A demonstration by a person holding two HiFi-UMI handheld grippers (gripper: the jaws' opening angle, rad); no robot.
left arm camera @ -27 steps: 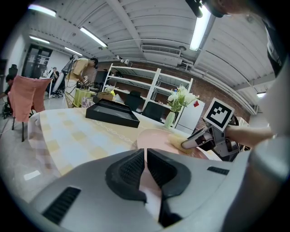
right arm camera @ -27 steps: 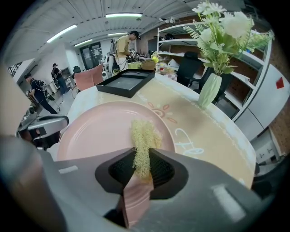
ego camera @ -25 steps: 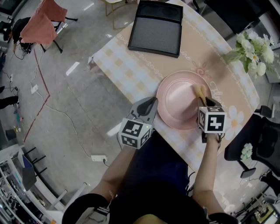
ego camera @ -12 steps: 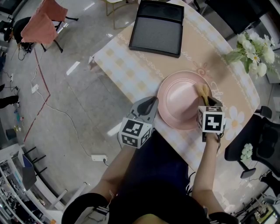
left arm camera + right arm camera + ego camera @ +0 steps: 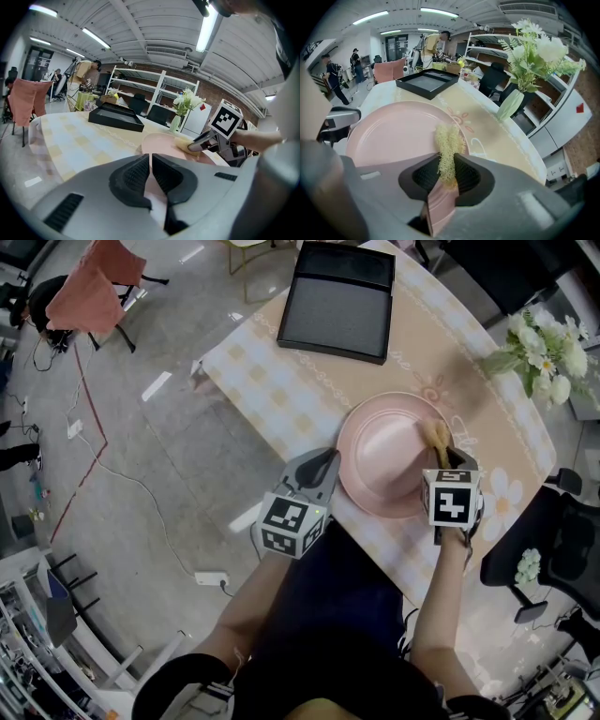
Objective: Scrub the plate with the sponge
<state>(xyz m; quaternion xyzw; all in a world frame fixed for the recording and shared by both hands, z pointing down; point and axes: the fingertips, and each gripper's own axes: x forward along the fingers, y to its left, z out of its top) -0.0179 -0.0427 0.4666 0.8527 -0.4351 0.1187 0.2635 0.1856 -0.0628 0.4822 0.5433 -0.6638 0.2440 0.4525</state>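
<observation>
Right gripper view: my right gripper (image 5: 447, 174) is clamped tight on the yellow sponge (image 5: 449, 143), which touches the pink plate (image 5: 389, 136) near its right rim. My left gripper (image 5: 150, 174) pinches the plate's left edge, jaws nearly together. The plate sits on the table (image 5: 272, 390).

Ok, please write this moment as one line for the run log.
right gripper: shut on sponge, sponge on plate | left gripper: shut on plate rim

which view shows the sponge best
The right gripper view: the sponge sits close up, pinched between the jaws on the plate. The head view shows just a small yellow bit; the left gripper view a far pale lump.
</observation>
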